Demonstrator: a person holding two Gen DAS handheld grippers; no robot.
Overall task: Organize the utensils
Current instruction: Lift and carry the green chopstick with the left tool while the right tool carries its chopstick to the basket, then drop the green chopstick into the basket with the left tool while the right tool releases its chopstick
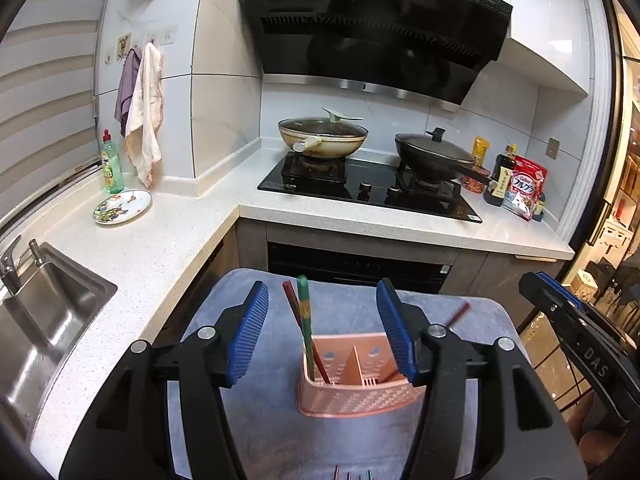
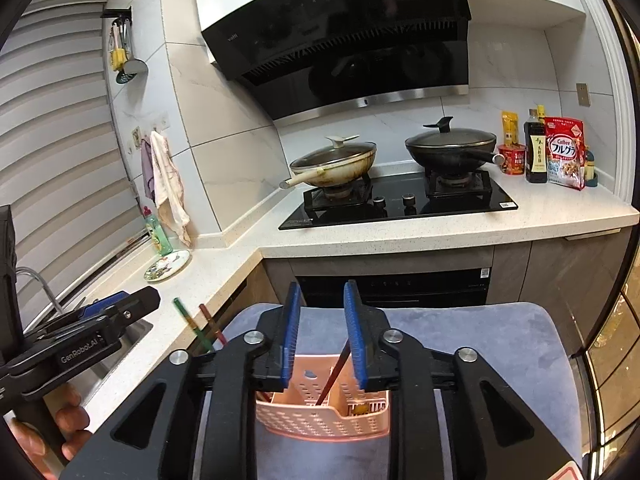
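Left gripper held wide apart, blue pads empty, nothing clamped. Just below and between them, at 6 o'clock in the left wrist view, a pink slotted caddy upright on a blue-grey towel. In its 9 o'clock compartment, a green chopstick and a red chopstick, both leaning toward 11 o'clock, tops above the rim. At 2 o'clock from the caddy, the top of another dark red chopstick peeking out from behind the right-hand pad. Coloured stick ends along the towel's 6 o'clock edge, too cropped to identify. Right gripper directly above the caddy, parted by a moderate gap much wider than a chopstick, so clamped on nothing. Inside that gap, the dark red chopstick, foot in the caddy's middle section, shaft slanting toward 1 o'clock along the inner edge of the right-hand pad; contact with the pad impossible to judge. Something small and yellow in the caddy's 3 o'clock compartment, not identifiable. In the right wrist view, the left gripper at 9 o'clock, with the green and red chopsticks just to its 3 o'clock. Beyond the towel, toward 12 o'clock, a speckled white counter with a black hob carrying a cream pan and a black pan; at 9 o'clock, a steel sink.
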